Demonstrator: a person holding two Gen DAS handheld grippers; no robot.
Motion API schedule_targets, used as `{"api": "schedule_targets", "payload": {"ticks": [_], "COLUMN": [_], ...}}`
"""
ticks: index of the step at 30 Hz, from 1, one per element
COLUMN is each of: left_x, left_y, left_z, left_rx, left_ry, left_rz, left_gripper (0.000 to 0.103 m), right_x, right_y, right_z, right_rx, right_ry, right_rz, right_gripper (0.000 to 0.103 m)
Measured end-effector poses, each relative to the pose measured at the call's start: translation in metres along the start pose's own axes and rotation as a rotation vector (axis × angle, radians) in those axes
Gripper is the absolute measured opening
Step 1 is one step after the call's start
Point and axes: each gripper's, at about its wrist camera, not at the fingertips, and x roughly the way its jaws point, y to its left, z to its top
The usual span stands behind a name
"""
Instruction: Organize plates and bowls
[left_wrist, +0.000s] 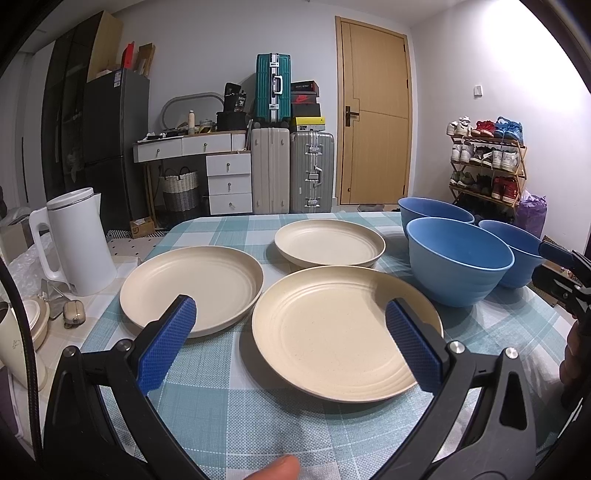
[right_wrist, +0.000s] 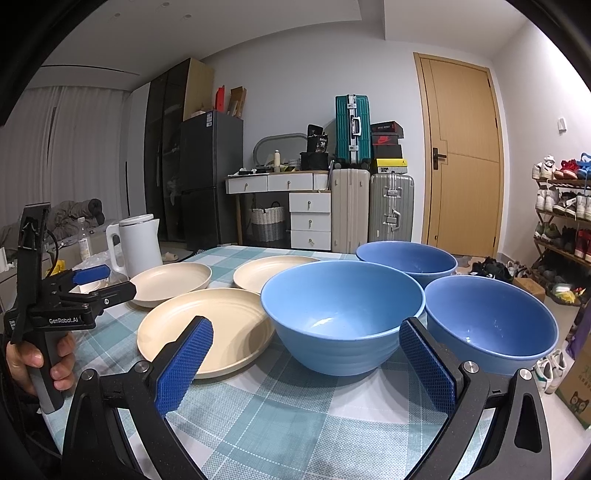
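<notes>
Three cream plates lie apart on the checked tablecloth: a near plate (left_wrist: 343, 332) (right_wrist: 207, 332), a left plate (left_wrist: 192, 284) (right_wrist: 171, 282) and a far plate (left_wrist: 328, 242) (right_wrist: 269, 273). Three blue bowls stand to their right: a near bowl (left_wrist: 458, 258) (right_wrist: 340, 314), a far bowl (left_wrist: 434, 210) (right_wrist: 406, 258) and a right bowl (left_wrist: 513, 251) (right_wrist: 491, 325). My left gripper (left_wrist: 291, 314) is open above the near plate's front half, holding nothing. My right gripper (right_wrist: 306, 336) is open in front of the near bowl, also holding nothing. In the right wrist view the left gripper (right_wrist: 92, 284) shows at the left, held by a hand.
A white kettle (left_wrist: 77, 240) (right_wrist: 138, 245) and small items (left_wrist: 74, 314) sit off the table's left edge. The table's right edge drops to the floor beside a shoe rack (left_wrist: 487, 162) and a cardboard box (right_wrist: 576, 384). Suitcases and drawers stand behind.
</notes>
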Motion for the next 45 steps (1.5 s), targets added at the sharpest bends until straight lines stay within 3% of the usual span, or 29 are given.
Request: {"api": "schedule_targets", "payload": {"ticks": [7, 15, 22, 39, 45], "left_x": [0.000, 0.015, 0.024, 0.003, 0.003], "left_y": [-0.001, 0.001, 0.005, 0.044, 0.067], "left_z": [0.004, 0.005, 0.003, 0.046, 0.064], "left_rx": [0.001, -0.021, -0.027, -0.103, -0.138], "left_ry": [0.002, 0.061, 0.095, 0.085, 0.099], "left_rz": [-0.005, -0.022, -0.024, 0.080, 0.113], "left_gripper": [0.103, 0.103, 0.103, 0.103, 0.103], "right_x": [0.005, 0.009, 0.021, 0.028, 0.046], "right_y": [0.001, -0.006, -0.008, 0.026, 0.040], "right_z": [-0.002, -0.001, 0.003, 0.069, 0.090], "right_rx": [0.000, 0.009, 0.032, 0.001, -0.002], "right_ry": [0.014, 0.037, 0.100, 0.132, 0.193], "right_rz": [0.001, -0.004, 0.004, 0.063, 0.111], "right_gripper": [0.103, 0.103, 0.103, 0.103, 0.103]}}
